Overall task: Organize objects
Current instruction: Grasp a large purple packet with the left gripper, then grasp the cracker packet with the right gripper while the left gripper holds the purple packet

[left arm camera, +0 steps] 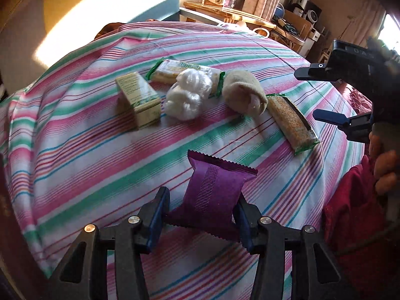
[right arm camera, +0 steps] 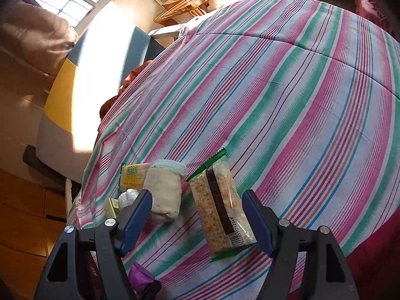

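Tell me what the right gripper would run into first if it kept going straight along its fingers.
Most likely the cracker packet: it lies on the striped sheet between the open right gripper fingers, untouched. Depth is unclear; the gripper may be above it. The rolled sock sits just left of that line.

My right gripper (right arm camera: 197, 215) open, fingers either side of cracker pack (right arm camera: 221, 208) lying on striped sheet (right arm camera: 287, 87). Sock (right arm camera: 165, 190) just left of pack; second pack (right arm camera: 132, 176) beyond it.
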Demonstrator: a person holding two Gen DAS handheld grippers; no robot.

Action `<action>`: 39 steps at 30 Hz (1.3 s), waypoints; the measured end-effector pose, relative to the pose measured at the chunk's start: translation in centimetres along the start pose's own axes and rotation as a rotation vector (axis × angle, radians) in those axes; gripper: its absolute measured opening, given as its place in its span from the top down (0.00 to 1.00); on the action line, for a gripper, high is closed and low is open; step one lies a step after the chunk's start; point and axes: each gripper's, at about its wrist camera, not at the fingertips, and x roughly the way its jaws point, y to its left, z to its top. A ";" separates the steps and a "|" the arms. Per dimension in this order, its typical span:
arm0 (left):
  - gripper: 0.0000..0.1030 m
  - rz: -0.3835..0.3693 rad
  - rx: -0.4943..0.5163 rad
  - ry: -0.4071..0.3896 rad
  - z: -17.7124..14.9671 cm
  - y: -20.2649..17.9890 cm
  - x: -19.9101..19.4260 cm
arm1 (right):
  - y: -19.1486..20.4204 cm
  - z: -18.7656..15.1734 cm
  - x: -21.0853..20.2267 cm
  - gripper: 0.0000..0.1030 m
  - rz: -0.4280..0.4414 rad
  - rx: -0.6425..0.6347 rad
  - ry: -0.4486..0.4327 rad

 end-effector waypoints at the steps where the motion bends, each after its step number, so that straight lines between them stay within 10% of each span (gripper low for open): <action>1: 0.51 0.014 -0.009 -0.008 -0.8 0.4 -0.5 | 0.0 0.0 0.0 0.27 -0.009 -0.004 0.000; 18: 0.49 0.054 -0.001 -0.030 -2.6 2.2 -1.0 | 3.4 -1.6 5.6 0.27 -0.380 -0.312 0.129; 21: 0.49 0.051 -0.010 -0.034 -2.6 2.4 -0.9 | 3.5 -1.8 6.0 0.40 -0.450 -0.340 0.121; 32: 0.51 0.060 -0.015 -0.068 -3.1 2.1 -1.1 | 3.3 -2.5 5.9 0.42 -0.487 -0.384 0.099; 39: 0.53 0.078 -0.008 -0.098 -3.7 2.1 -1.4 | 2.6 -2.0 5.1 0.63 -0.482 -0.361 0.074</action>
